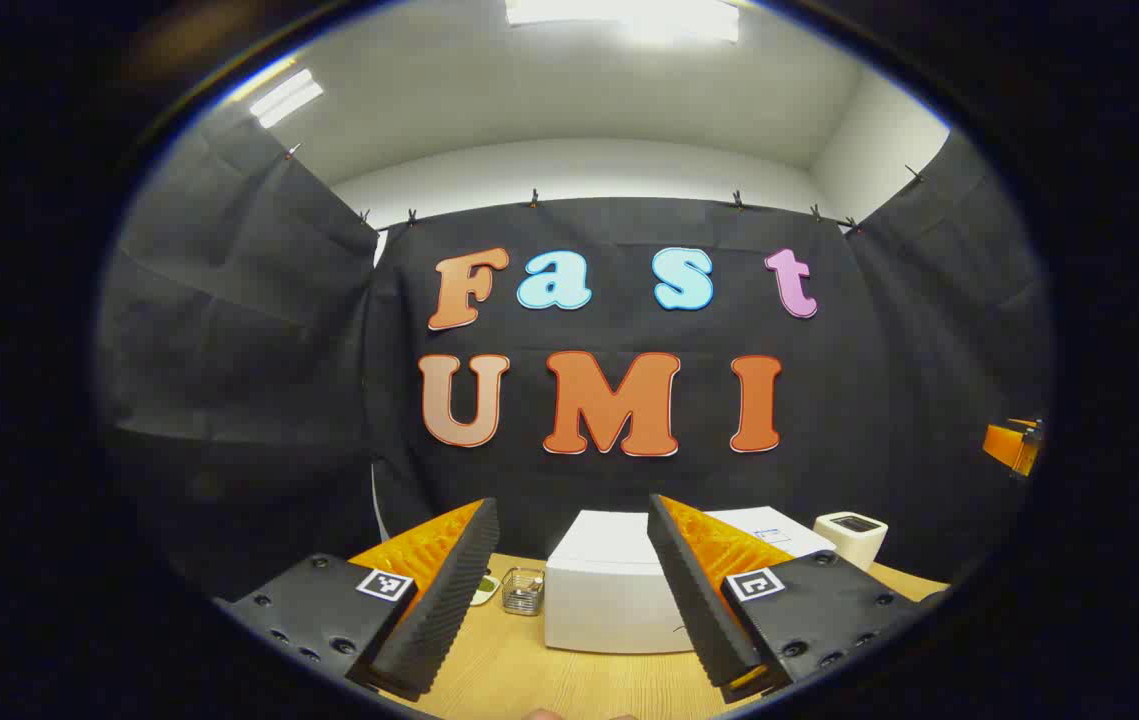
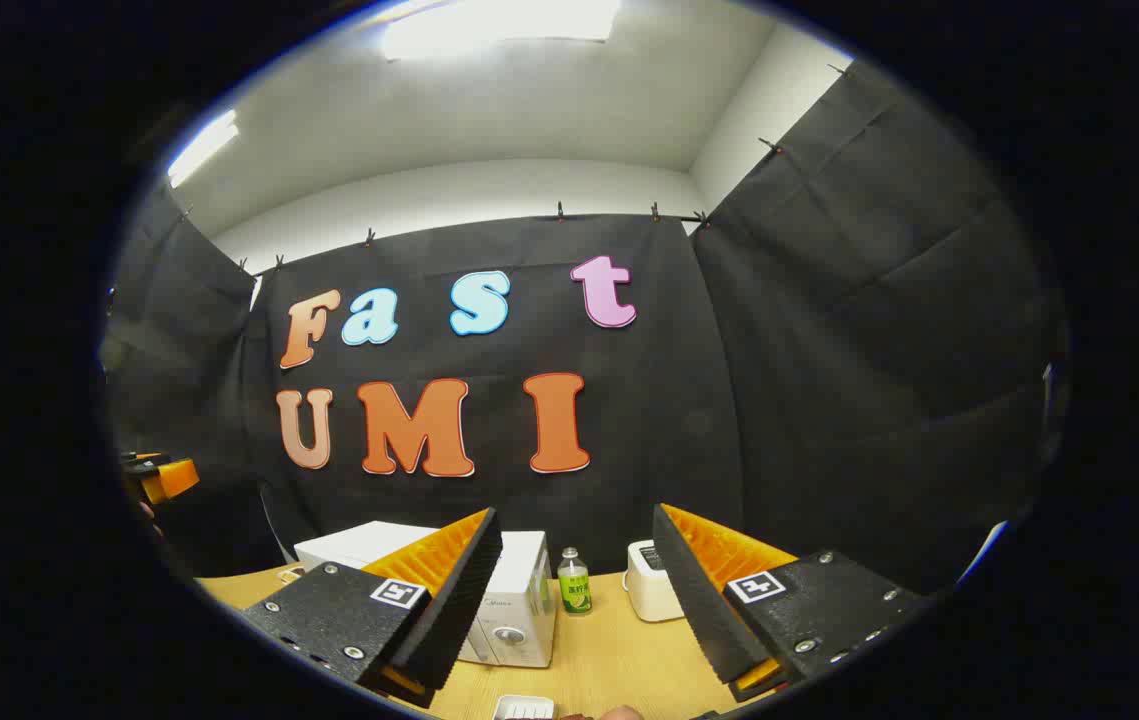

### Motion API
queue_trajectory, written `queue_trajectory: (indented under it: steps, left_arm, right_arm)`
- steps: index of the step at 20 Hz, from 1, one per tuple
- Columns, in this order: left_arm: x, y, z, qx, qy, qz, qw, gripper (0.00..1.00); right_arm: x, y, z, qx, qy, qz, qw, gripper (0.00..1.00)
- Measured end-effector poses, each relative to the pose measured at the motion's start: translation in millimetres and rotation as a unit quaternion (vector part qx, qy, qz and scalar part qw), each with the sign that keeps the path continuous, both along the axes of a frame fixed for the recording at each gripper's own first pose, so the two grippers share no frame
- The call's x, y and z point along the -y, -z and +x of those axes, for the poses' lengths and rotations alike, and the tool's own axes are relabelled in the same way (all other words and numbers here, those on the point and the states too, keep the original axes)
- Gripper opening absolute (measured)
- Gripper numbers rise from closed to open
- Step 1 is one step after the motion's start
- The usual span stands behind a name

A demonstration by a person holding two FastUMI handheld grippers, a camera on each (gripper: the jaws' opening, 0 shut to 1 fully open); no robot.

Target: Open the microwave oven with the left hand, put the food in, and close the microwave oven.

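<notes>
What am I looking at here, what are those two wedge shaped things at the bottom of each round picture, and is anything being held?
These are two fisheye cameras, each riding on a hand-held two-finger gripper that a person carries, one per hand. The wedges are each gripper's own fingers.

In the left gripper view, the left gripper is open and holds nothing. Ahead on the wooden table stand a white microwave oven, door shut, a small wire basket and a white toaster.

In the right gripper view, the right gripper is also open and empty. It sees the same microwave oven from its knob side, a green bottle, the toaster, and a small white dish at the near edge.
</notes>
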State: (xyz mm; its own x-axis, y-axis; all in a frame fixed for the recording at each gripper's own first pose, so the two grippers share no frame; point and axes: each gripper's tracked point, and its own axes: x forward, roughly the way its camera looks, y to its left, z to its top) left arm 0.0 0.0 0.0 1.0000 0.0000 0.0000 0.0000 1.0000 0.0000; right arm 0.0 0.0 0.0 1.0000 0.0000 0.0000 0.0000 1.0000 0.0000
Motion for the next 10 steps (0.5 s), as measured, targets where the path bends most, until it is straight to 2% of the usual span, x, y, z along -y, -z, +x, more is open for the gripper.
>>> queue_trajectory:
  steps: [10]
  left_arm:
    - [6.2,6.3,6.1,-0.008,0.002,0.005,1.000,0.98]
  right_arm:
    - [5.0,-5.1,-0.2,0.018,-0.008,-0.039,0.999,0.94]
